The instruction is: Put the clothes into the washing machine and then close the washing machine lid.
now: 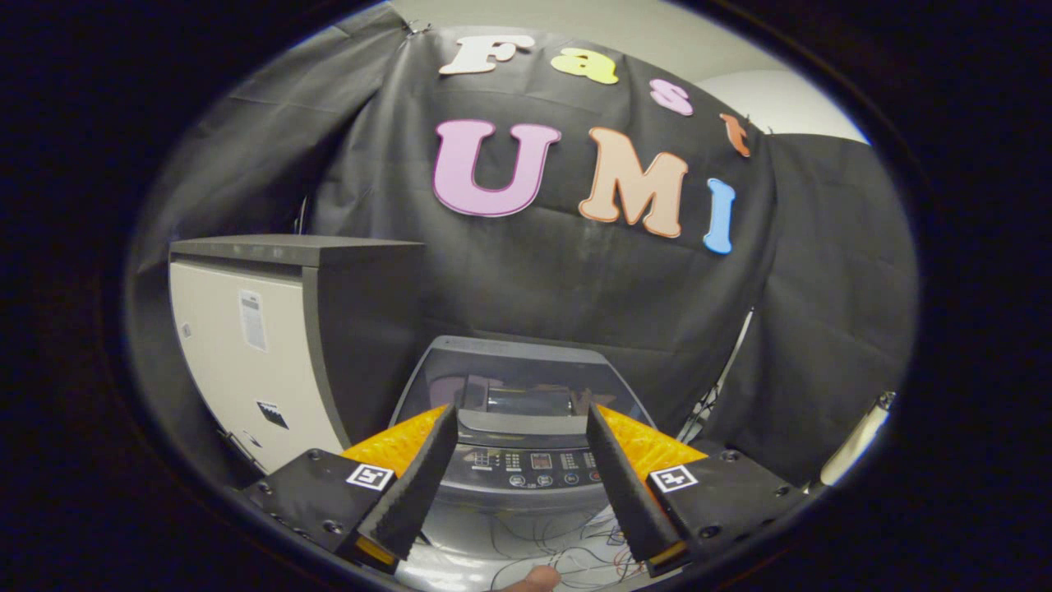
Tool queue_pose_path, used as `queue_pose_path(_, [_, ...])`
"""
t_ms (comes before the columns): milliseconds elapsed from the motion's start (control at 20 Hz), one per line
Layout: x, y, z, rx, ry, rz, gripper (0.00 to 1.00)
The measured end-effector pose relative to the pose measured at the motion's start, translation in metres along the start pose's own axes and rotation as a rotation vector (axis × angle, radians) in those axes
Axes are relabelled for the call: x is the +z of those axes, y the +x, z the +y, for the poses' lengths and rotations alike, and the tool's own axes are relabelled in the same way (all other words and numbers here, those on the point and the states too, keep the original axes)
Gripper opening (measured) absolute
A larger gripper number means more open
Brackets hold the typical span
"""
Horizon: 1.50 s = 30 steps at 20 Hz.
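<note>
A grey top-loading washing machine (526,501) stands low against the black cloth wall, just ahead of and below my fingers. Its dark glass lid (518,374) lies flat over the tub, beyond the fingertips. The control panel (534,467) with small buttons shows between the two fingers. My gripper (521,409) is open, fingers spread wide with nothing between them, hovering above the machine's front. Thin scribbled lines cover the machine's pale front face. A fingertip of a person (534,579) pokes in under the gripper.
A tall white and grey cabinet (246,345) stands close on the machine's left, rising above it. Cables (711,395) hang down the cloth at the machine's right rear. A pale pole (855,440) leans at the far right.
</note>
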<state>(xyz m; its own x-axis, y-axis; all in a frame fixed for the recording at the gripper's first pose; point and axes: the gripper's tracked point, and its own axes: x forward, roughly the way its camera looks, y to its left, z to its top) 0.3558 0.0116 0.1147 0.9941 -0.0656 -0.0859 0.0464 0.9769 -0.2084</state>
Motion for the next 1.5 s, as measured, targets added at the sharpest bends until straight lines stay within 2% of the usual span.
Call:
queue_pose_path(250, [0.019,-0.032,-0.001,0.033,0.084,-0.103,0.97])
queue_pose_path(450, [0.028,-0.055,-0.013,-0.004,0.074,-0.177,0.97])
queue_pose_path(600, [0.043,-0.066,-0.008,0.035,0.133,-0.246,0.97])
queue_pose_path(800, [0.052,-0.080,-0.026,0.013,0.175,-0.310,0.97])
queue_pose_path(1300, [0.044,-0.083,-0.028,-0.010,0.095,-0.301,0.97])
queue_pose_path(1500, [0.038,-0.077,-0.022,0.007,0.098,-0.279,0.97])
